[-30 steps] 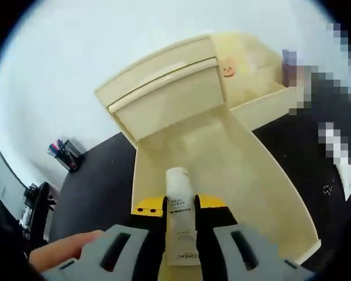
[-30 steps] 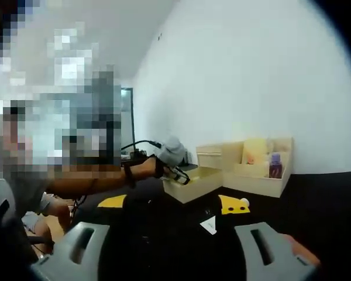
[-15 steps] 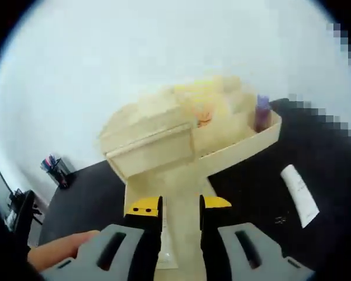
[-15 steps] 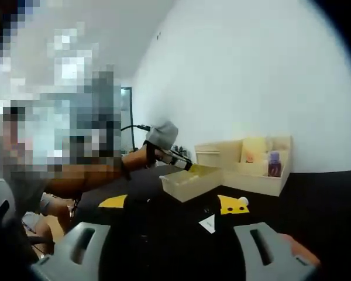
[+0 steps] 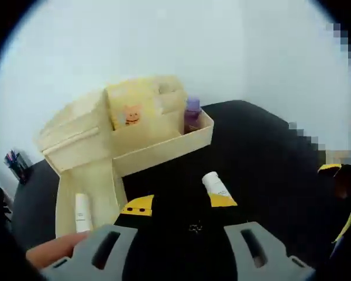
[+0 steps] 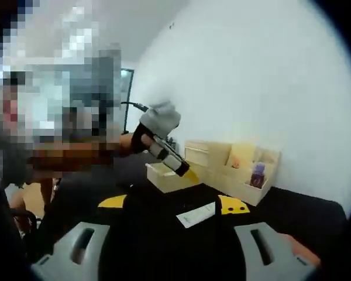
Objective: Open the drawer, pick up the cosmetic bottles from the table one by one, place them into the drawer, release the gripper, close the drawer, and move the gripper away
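- A white tube (image 5: 82, 212) lies flat in the open drawer (image 5: 68, 190), which is pulled out from the wooden organiser (image 5: 117, 132).
- A second tube (image 5: 213, 184) lies on the black table (image 5: 263, 170), well apart from the drawer, its cap end towards the organiser.
- A purple bottle (image 5: 192, 113) stands upright in the organiser's tray.
- The left gripper (image 5: 176, 205) hangs above the table with jaws spread wide, holding nothing; the second tube sits by its right-hand tip.
- The right gripper (image 6: 172, 205) is likewise wide apart and holds nothing, well back from the organiser.
- Judgement: one tube is stowed and the next pick is in hand. The left gripper needs to drop, straddle the table tube across its width and close.
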